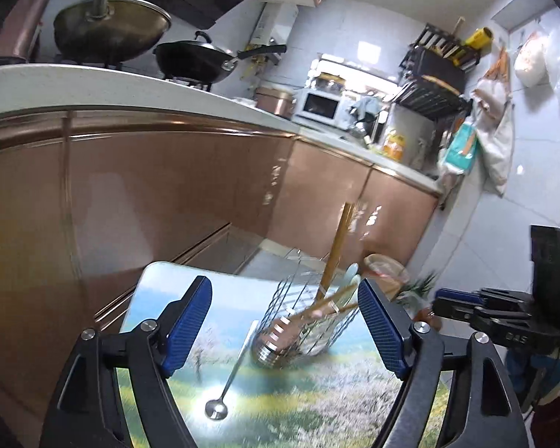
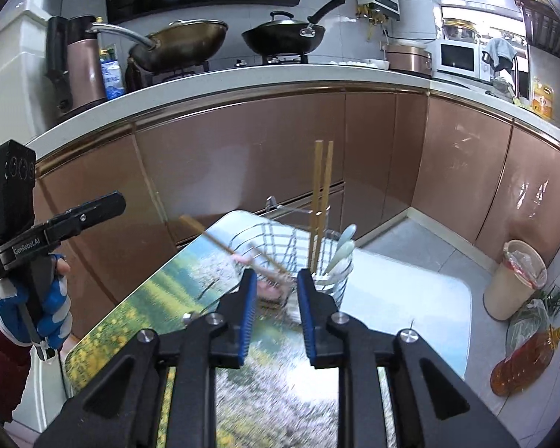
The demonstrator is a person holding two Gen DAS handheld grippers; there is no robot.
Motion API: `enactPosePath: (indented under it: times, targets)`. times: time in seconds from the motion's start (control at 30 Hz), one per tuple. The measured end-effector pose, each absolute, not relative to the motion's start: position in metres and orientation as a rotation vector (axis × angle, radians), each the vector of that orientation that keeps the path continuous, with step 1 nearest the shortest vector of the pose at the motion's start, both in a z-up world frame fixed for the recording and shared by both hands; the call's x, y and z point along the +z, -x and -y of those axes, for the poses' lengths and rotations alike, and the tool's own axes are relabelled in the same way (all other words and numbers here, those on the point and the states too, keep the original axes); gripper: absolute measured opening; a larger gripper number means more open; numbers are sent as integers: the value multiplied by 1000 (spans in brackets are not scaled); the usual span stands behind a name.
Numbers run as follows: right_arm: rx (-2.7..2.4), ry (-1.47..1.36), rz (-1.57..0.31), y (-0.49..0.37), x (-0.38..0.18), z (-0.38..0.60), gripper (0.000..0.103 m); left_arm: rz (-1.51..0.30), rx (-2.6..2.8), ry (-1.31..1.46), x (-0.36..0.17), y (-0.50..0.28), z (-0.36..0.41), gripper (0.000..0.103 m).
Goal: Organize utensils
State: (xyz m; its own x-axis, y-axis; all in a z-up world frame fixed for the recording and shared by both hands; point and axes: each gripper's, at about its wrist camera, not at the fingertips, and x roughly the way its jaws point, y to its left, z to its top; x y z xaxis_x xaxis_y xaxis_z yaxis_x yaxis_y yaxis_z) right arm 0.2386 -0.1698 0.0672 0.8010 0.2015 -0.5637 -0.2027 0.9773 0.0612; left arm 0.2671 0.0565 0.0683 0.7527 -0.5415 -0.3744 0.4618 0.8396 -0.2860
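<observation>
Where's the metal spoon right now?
In the left wrist view the metal spoon lies loose on the landscape-print table, bowl end nearest the camera, its handle tip beside the wire utensil basket, between the open left gripper's fingers.

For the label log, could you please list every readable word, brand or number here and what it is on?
"GenRobot.AI": side of the left gripper, in the right wrist view.
Small white print further back on that gripper: too small to read.
Raised marking on the right gripper body, in the left wrist view: blurred, unreadable.
Oil jug label: unreadable.
</observation>
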Motion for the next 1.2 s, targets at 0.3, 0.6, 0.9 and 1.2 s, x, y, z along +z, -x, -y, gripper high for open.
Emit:
enactPosePath:
  times: [0.3, 0.6, 0.9, 1.2]
  targets:
    - [243, -29, -604, -202, 64, 160, 21, -492, -503, 176, 69, -235, -72, 81]
    - [260, -48, -619, -191, 53, 160, 21, -645, -490, 123, 31, -253, -74, 75]
    - [251, -63, -660, -206, 31, 174, 21, -885, -584, 34, -47, -312, -42, 51]
    - [229, -96, -710, -231, 3, 200, 21, -1039, -597, -61, -103, -369, 0, 29]
